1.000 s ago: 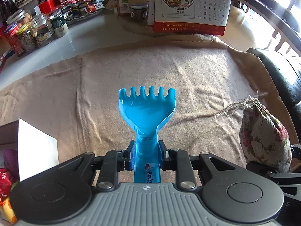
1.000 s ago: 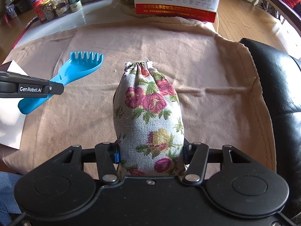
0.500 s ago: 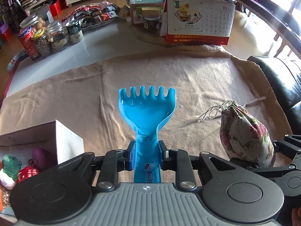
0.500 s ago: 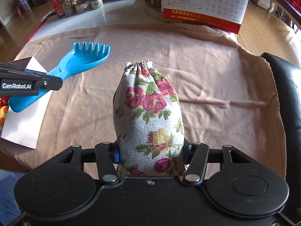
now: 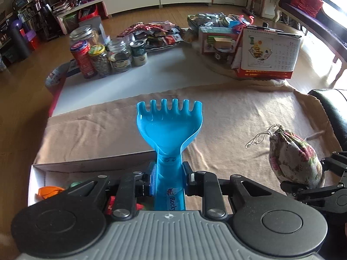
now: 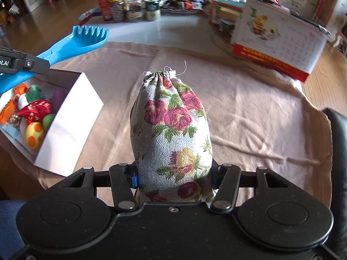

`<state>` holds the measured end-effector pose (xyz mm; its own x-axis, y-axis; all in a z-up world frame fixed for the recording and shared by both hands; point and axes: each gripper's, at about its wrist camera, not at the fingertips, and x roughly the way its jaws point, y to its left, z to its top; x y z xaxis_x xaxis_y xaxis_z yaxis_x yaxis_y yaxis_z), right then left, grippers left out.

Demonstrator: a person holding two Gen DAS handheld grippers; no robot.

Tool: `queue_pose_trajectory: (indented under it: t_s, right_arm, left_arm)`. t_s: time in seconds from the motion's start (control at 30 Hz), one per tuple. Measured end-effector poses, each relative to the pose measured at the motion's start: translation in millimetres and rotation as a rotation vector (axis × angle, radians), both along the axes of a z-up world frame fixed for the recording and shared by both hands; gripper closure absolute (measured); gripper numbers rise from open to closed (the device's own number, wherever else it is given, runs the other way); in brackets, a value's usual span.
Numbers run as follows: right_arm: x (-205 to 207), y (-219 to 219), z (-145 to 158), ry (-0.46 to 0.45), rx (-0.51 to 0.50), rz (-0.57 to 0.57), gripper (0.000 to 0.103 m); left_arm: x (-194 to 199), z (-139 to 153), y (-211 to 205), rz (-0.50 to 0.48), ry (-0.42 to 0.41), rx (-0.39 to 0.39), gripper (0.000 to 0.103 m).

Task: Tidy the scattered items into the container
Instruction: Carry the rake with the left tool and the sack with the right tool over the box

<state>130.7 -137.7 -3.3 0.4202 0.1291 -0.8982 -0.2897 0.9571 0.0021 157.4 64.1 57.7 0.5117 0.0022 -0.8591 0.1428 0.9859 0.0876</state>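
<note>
My left gripper (image 5: pixel 168 178) is shut on the handle of a blue toy rake (image 5: pixel 170 125), whose toothed head points forward above the white box (image 5: pixel 91 165). In the right wrist view the blue rake (image 6: pixel 71 47) hangs over the box (image 6: pixel 71 119), which holds several toys, among them a spotted yellow egg and a red pouch. My right gripper (image 6: pixel 173 173) is shut on a floral drawstring bag (image 6: pixel 171 125), held off the beige cloth to the right of the box. From the left wrist view the floral bag (image 5: pixel 292 158) shows at the right.
A beige cloth (image 6: pixel 249 117) covers the near table. Jars and cans (image 5: pixel 104 58) stand at the far left, a desk calendar (image 5: pixel 269 54) and snack boxes at the far right. A black leather seat (image 6: pixel 338 151) borders the right side.
Both grippers rose and moved left toward the box. The box's inside has come into view under the rake. The bag is now closer to the box.
</note>
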Motion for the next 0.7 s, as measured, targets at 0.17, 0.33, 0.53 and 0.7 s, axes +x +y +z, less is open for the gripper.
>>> queue_pose_trajectory:
  t_s: [0.17, 0.33, 0.53, 0.7]
  right_arm:
    - [5.0, 30.1, 11.2, -0.010, 0.010, 0.063, 0.049]
    - [10.0, 59.9, 23.4, -0.024, 0.015, 0.123, 0.049]
    - [11.6, 95.3, 38.7, -0.041, 0.028, 0.190, 0.049]
    - [12.6, 124.7, 49.5, -0.050, 0.032, 0.251, 0.049]
  left_arm:
    - [-5.1, 8.2, 47.6, 0.047, 0.000, 0.039, 0.079]
    - [-13.5, 11.4, 93.9, 0.086, 0.010, 0.059, 0.079]
    - [-23.2, 4.3, 138.5, 0.126, 0.024, 0.076, 0.079]
    - [-30.2, -9.1, 166.9, 0.151, 0.045, 0.084, 0.079]
